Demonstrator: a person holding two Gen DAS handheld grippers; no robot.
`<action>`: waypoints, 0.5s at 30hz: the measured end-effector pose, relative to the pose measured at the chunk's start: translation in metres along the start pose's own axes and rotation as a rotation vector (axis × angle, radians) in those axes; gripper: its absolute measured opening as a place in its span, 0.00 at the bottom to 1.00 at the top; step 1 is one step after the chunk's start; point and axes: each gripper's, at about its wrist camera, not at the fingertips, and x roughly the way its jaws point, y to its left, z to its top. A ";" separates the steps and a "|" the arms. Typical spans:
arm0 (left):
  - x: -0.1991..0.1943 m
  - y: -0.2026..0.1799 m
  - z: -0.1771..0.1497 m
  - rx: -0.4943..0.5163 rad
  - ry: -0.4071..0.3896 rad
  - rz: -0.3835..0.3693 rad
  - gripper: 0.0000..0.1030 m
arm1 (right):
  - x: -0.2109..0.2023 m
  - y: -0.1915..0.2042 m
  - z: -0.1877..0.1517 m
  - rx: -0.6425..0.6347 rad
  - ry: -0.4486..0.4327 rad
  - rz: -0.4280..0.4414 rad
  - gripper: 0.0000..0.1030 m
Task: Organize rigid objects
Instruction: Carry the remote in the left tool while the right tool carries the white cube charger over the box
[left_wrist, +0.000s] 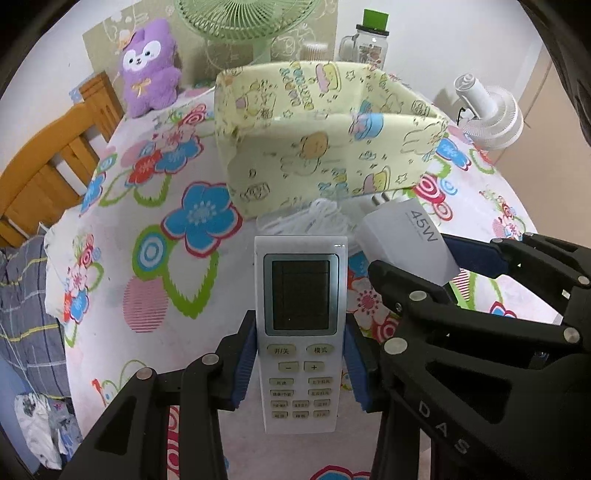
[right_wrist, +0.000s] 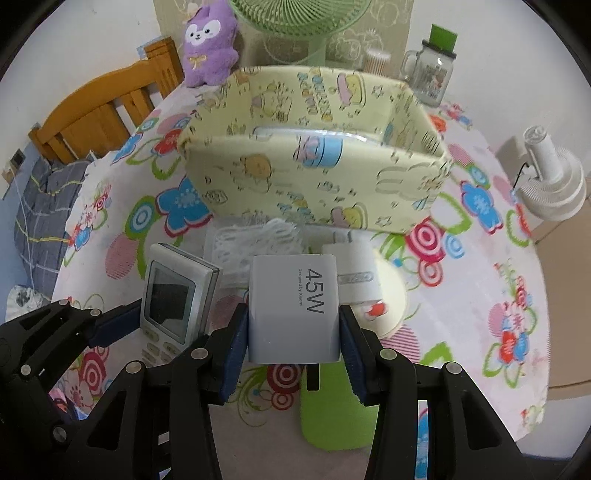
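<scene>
My left gripper (left_wrist: 300, 365) is shut on a white air-conditioner remote (left_wrist: 300, 332), held above the flowered tablecloth; the remote also shows in the right wrist view (right_wrist: 173, 299). My right gripper (right_wrist: 293, 332) is shut on a white 45W charger (right_wrist: 293, 310), which also shows in the left wrist view (left_wrist: 410, 236). Both are held just in front of a pale yellow cartoon-print box (left_wrist: 332, 147) (right_wrist: 314, 184), open at the top. A bag of white cable (right_wrist: 255, 243) and a second white charger (right_wrist: 356, 269) lie on the table in front of the box.
A purple plush toy (right_wrist: 210, 40), a green fan (right_wrist: 295, 22), a glass jar with a green lid (right_wrist: 432, 74) and a white fan (right_wrist: 550, 177) stand around the box. A wooden chair (right_wrist: 99, 110) is at the left. A green object (right_wrist: 332, 421) lies below my right gripper.
</scene>
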 end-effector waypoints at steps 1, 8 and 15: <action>-0.002 0.000 0.001 0.002 -0.002 -0.001 0.44 | -0.004 0.000 0.001 0.001 -0.004 -0.004 0.49; -0.019 -0.001 0.011 0.011 -0.011 -0.016 0.44 | -0.025 -0.001 0.009 0.008 -0.026 -0.029 0.49; -0.036 -0.002 0.018 0.013 -0.030 -0.036 0.44 | -0.045 0.000 0.017 -0.002 -0.035 -0.047 0.49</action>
